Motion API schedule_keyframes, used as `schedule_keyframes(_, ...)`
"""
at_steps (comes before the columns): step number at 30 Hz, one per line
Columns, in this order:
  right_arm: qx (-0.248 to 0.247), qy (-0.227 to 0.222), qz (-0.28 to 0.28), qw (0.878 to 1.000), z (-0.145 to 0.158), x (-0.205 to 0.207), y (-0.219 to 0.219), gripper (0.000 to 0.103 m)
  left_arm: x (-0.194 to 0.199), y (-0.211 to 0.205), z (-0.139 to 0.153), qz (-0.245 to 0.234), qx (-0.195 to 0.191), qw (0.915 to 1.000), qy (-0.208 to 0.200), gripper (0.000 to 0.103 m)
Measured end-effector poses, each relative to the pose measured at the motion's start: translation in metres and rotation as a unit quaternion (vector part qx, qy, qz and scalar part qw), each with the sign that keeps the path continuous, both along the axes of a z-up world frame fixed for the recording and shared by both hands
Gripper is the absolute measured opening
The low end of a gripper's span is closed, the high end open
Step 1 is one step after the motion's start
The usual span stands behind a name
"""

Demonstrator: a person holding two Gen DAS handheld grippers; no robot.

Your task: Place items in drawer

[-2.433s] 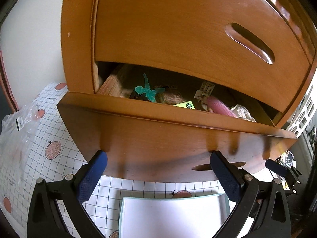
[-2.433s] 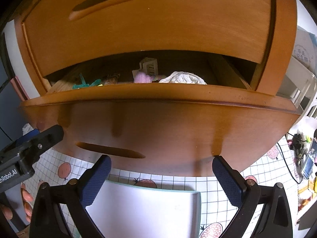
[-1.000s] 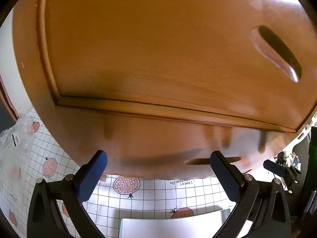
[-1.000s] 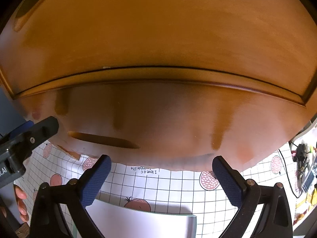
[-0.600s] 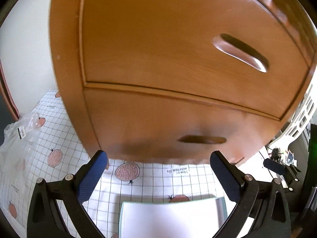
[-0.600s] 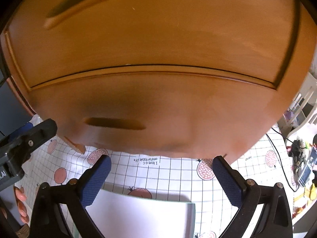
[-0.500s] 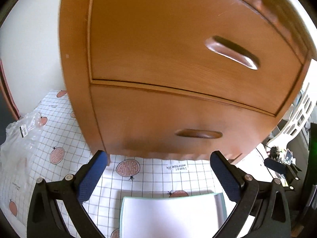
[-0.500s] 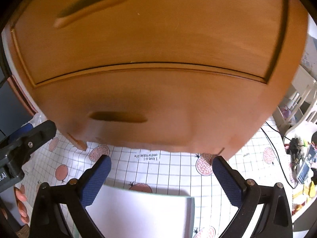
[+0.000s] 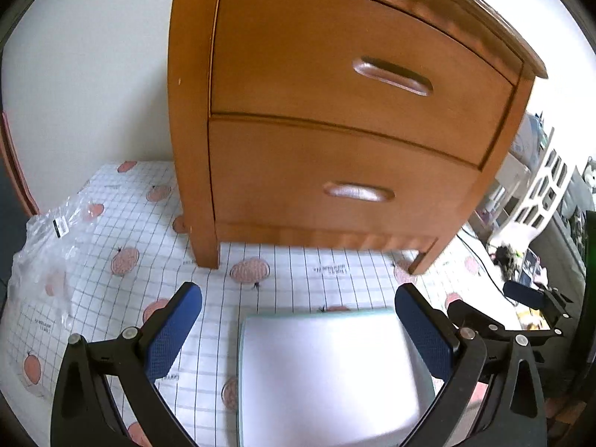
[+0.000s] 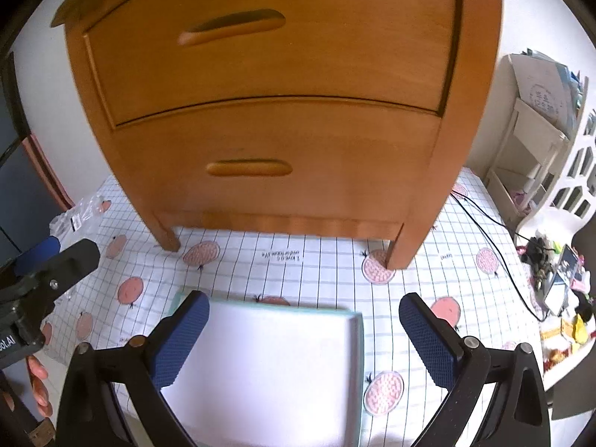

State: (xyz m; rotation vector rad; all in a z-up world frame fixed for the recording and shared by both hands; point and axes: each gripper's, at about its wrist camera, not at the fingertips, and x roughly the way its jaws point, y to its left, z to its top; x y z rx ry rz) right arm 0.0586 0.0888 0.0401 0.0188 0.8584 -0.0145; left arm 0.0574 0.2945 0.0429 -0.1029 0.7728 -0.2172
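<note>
A small wooden cabinet stands on a checked cloth with both drawers pushed in flush. The lower drawer hides whatever it holds. A white tray with a pale green rim lies bare in front of the cabinet. My left gripper is open above the tray, a short way back from the cabinet, with nothing between its blue pads. My right gripper is open too, over the same tray, and holds nothing. The left tool's tip shows at the left edge of the right wrist view.
A crumpled clear plastic bag lies on the cloth at the left. White shelving and a black cable with clutter stand to the right. A hand shows at the lower left.
The lower drawer was open with items inside; it has been pushed shut. Both grippers have since pulled back from the cabinet front, so the whole cabinet and tray now show.
</note>
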Motion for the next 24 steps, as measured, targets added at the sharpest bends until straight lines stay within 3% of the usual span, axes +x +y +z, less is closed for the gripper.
schedule_keyframes(9,-0.012,0.003,0.008,1.0,-0.007,-0.042,0.009,0.103,-0.043,-0.003,-0.013,-0.028,0.029,0.9992,0.002,0.103)
schedule_keyframes(24,-0.015,0.026,0.008,1.0,-0.031,-0.087,0.012,0.103,-0.094,0.012,-0.028,-0.037,0.031,0.9987,-0.014,0.103)
